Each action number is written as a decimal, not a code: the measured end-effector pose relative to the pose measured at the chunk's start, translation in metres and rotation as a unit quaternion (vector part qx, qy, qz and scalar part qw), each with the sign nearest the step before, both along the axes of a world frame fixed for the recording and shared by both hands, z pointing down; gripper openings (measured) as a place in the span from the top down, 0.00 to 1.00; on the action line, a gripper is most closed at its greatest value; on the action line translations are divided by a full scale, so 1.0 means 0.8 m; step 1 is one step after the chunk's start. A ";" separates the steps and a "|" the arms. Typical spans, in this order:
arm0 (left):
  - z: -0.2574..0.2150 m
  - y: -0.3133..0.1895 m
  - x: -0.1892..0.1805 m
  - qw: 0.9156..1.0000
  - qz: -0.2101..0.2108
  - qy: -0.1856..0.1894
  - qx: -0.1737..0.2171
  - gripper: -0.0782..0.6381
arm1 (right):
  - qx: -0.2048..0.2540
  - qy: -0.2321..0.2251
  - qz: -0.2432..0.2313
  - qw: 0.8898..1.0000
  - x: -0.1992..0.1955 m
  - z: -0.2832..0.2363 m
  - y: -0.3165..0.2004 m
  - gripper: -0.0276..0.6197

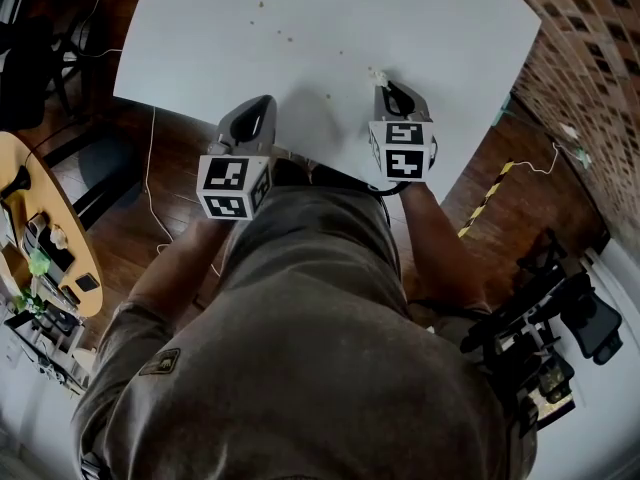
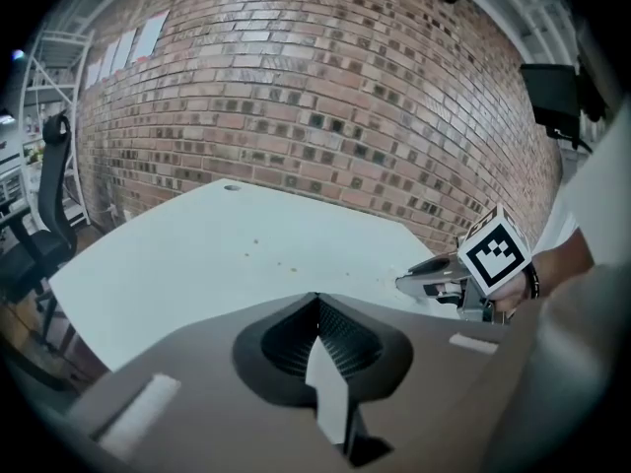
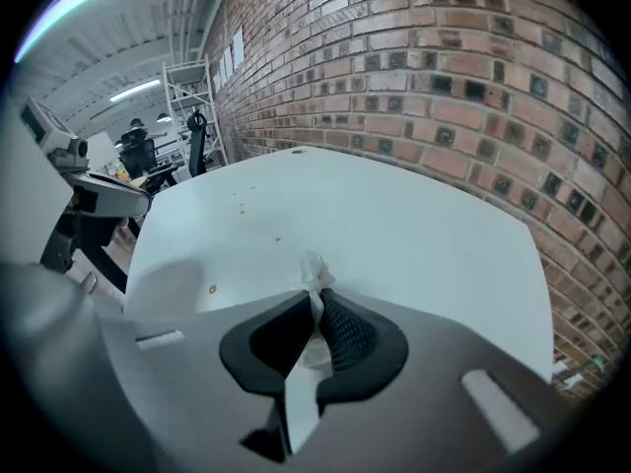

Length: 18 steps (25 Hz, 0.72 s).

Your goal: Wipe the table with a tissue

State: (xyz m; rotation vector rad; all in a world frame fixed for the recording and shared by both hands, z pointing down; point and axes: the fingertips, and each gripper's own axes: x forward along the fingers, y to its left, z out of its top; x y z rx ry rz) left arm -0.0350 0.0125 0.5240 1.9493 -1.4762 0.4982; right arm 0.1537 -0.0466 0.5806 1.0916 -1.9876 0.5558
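My right gripper [image 3: 315, 299] pinches one crumpled white tissue [image 3: 314, 269]; my left gripper [image 2: 317, 300] is pressed together, empty. Ahead of both, at least four small brown crumbs [image 1: 281, 34] dot the smooth white table [image 1: 420, 28].

No text, label, brand, number or sign is legible anywhere.

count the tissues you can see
1: a crumpled tissue pinched in the right gripper, over the white table. The left gripper is shut, empty. Others may be hidden.
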 end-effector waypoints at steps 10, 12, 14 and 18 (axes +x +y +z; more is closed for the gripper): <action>0.000 0.007 -0.014 1.000 -0.011 -0.004 0.001 0.89 | -0.005 -0.010 -0.027 1.000 -0.033 0.001 0.015 0.90; -0.001 0.005 -0.016 1.000 -0.009 -0.010 0.005 0.89 | -0.008 -0.014 -0.033 0.999 -0.040 0.001 0.020 0.90; 0.000 0.007 -0.015 1.000 -0.009 -0.009 0.002 0.89 | -0.013 -0.019 -0.041 0.999 -0.048 0.001 0.026 0.90; -0.002 0.002 -0.008 1.000 -0.004 -0.011 0.006 0.89 | -0.019 -0.025 -0.059 0.998 -0.059 0.001 0.039 0.90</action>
